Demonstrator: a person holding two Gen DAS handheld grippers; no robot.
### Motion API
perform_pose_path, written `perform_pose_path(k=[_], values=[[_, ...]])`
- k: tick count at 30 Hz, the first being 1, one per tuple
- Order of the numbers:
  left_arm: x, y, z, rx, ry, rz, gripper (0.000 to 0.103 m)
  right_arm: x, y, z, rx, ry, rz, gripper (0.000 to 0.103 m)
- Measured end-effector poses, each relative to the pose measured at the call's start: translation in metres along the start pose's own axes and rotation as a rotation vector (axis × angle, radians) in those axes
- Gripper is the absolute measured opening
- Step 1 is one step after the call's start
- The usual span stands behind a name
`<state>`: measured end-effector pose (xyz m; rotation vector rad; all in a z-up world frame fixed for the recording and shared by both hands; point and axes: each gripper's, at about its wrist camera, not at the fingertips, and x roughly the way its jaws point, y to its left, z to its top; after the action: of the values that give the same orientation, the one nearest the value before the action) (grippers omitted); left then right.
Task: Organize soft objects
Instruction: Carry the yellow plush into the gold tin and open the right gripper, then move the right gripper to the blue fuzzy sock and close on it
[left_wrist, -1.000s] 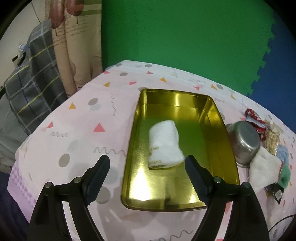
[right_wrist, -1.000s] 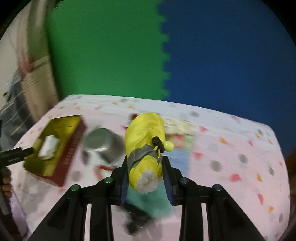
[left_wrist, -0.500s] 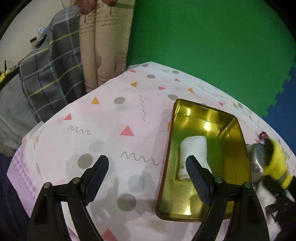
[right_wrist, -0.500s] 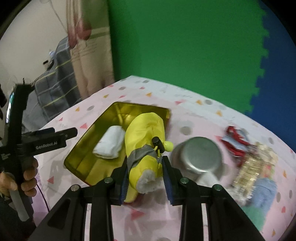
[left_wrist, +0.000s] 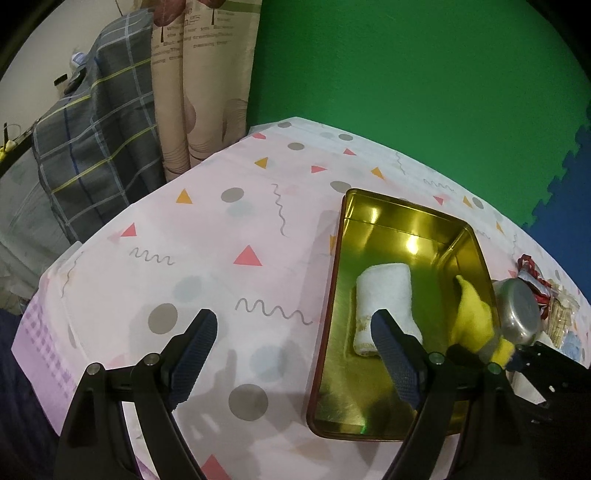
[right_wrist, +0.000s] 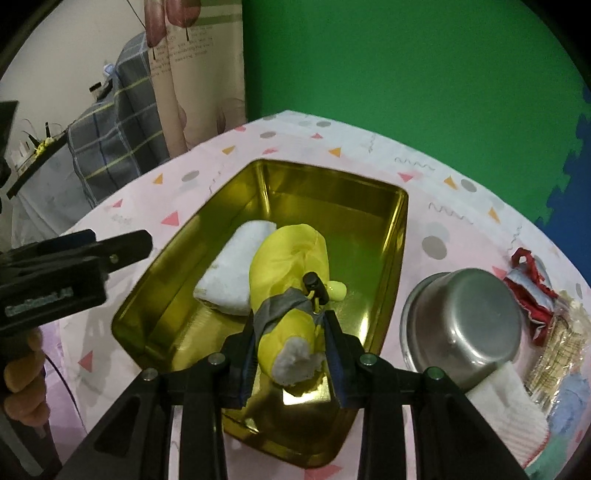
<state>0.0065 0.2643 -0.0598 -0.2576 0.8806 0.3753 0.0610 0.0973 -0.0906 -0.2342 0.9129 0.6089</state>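
Right claw is clamped on a yellow soft bundle with a grey band and a black cord stopper; the bundle hangs over the interior of the gold tin tray, its far end toward 12 o'clock in the right wrist view. Whether it touches the tray floor cannot be told. A rolled white towel lies inside the tray at about 10 o'clock from the bundle, just beside it and partly overlapped by it in that view. Left claw stands wide apart with nothing between its fingers; it hovers over the pink patterned worktop at the tray's left rim, its right finger in front of the towel's near end in the left wrist view. A hand grips its handle at 9 o'clock in the right wrist view. At 3 o'clock from the tray an upturned steel bowl sits just beside the rim. Past the bowl, toward 3 to 4 o'clock, is a crowded pile: a red-edged cloth, a white cloth against the bowl, a light blue cloth, and a tan packet too blurred to identify. Behind the worktop, at 10 to 11 o'clock, are a grey plaid fabric and a beige printed curtain; a green wall panel fills 12 o'clock.
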Motion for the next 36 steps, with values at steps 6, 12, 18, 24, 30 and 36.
perform_pose_path(k=[6, 12, 18, 24, 30, 36], values=[[0.003, -0.004, -0.001, 0.016, 0.007, 0.0, 0.083, 0.004, -0.001, -0.001, 0.009, 0.001, 0.0, 0.033], [0.003, -0.006, -0.002, 0.025, 0.003, 0.006, 0.083, 0.0, -0.003, -0.001, 0.018, -0.017, -0.005, 0.05], [0.004, -0.009, -0.004, 0.042, -0.001, 0.01, 0.083, -0.024, -0.013, -0.004, 0.051, -0.065, -0.012, 0.051], [0.004, -0.017, -0.006, 0.073, 0.002, -0.004, 0.083, -0.069, -0.044, -0.016, 0.108, -0.132, -0.054, 0.051], [-0.001, -0.03, -0.011, 0.127, -0.023, -0.003, 0.083, -0.112, -0.105, -0.039, 0.198, -0.168, -0.177, 0.052], [-0.005, -0.038, -0.014, 0.152, -0.026, -0.032, 0.083, -0.14, -0.182, -0.074, 0.322, -0.153, -0.327, 0.053]])
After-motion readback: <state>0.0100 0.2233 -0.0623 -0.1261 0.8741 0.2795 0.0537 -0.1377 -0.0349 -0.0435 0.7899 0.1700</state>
